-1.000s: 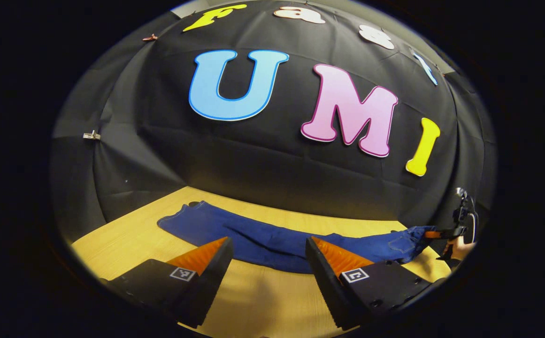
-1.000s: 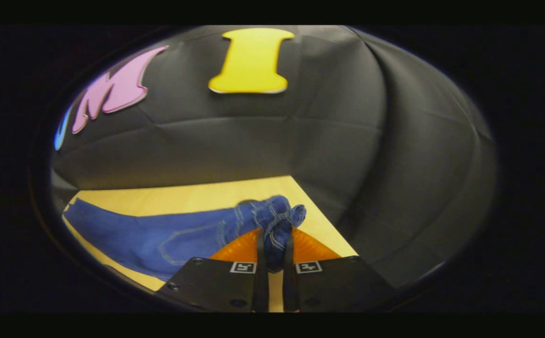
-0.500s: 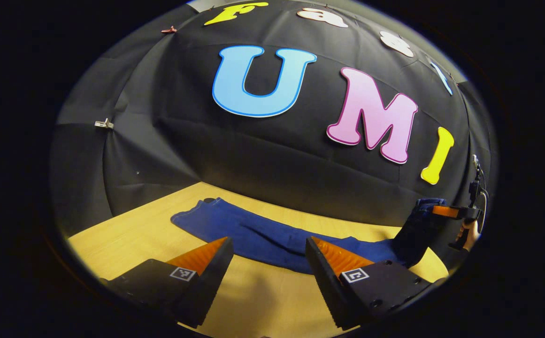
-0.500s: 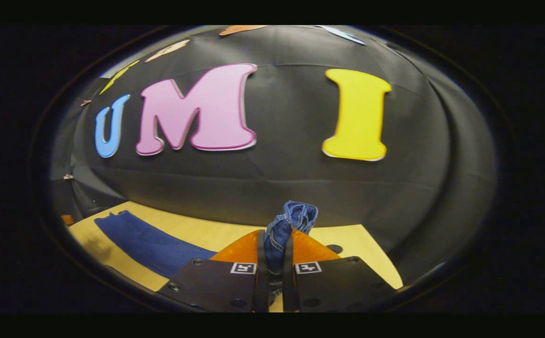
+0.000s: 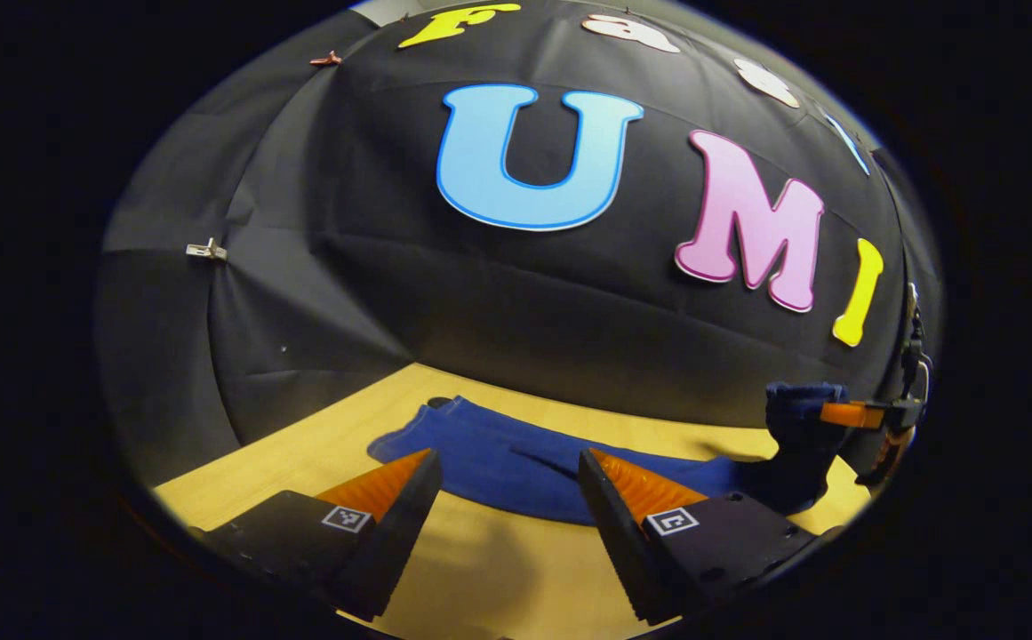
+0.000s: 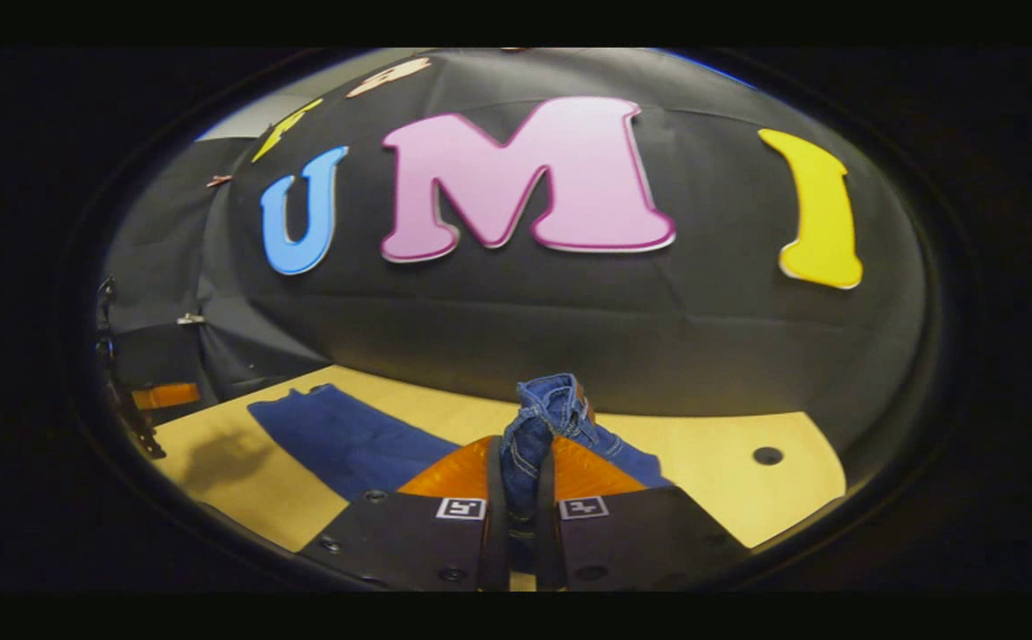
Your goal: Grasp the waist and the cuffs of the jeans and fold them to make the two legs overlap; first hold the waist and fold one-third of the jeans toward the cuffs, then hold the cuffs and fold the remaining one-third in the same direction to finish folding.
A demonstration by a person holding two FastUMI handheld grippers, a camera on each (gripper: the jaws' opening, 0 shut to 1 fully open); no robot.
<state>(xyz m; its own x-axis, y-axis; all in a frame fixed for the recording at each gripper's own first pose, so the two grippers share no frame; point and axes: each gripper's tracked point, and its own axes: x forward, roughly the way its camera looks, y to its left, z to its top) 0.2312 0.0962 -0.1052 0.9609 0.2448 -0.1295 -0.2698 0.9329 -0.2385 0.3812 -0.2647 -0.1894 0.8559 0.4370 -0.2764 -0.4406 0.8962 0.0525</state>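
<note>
**Waist end lifted off the desk**

On the wooden desk (image 5: 302,462), the jeans (image 5: 516,458) lie stretched out, cuffs at the far left of the left gripper view and waist at its right edge. The right gripper (image 6: 516,484) has its jaws clamped together on a bunched fold of the waist (image 6: 551,409), which stands up above the fingers. In the left gripper view that same gripper (image 5: 844,414) shows at the right edge, holding the waist end raised, with the cloth hanging down from it to the desk.

Compared with a second ago, the waist has risen: then it lay nearly flat beside the rest of the jeans, now it sits clear above the surface. The right gripper view has also swung round, so the legs (image 6: 347,440) and a small round hole (image 6: 767,455) in the desk come into sight.

The left gripper (image 5: 507,498) hovers near the middle of the jeans, jaws wide apart and holding nothing, much as before.
</note>
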